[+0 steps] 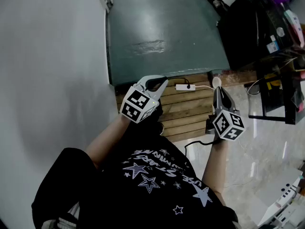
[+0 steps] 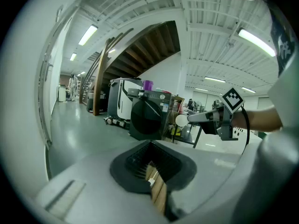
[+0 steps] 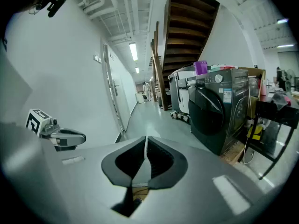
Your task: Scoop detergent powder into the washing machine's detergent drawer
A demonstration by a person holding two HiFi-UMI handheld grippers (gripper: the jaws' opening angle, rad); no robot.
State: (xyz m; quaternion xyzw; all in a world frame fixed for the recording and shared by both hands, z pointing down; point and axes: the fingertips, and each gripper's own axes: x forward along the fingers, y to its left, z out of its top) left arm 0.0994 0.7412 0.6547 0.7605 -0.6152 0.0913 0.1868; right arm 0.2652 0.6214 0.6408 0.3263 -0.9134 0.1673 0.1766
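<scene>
My right gripper (image 1: 218, 91) is shut on the handle of a white scoop (image 1: 217, 82), whose round bowl (image 2: 181, 120) points toward the black front-load washing machine (image 3: 218, 110). In the right gripper view the handle shows only as a thin white edge (image 3: 146, 149) between the jaws. My left gripper (image 1: 164, 81) is held beside it at the same height, its tips together with nothing in them. The machine (image 2: 147, 118) stands some way ahead. I cannot make out its detergent drawer. A purple bottle (image 3: 201, 67) stands on top of it.
Under both grippers lie wooden planks (image 1: 186, 106) with a white power strip (image 1: 182, 87) and its cable. A black frame rack (image 1: 281, 97) stands at the right, a white wall (image 1: 47, 70) at the left. A green floor (image 1: 162, 27) and a staircase (image 3: 187, 36) lie ahead.
</scene>
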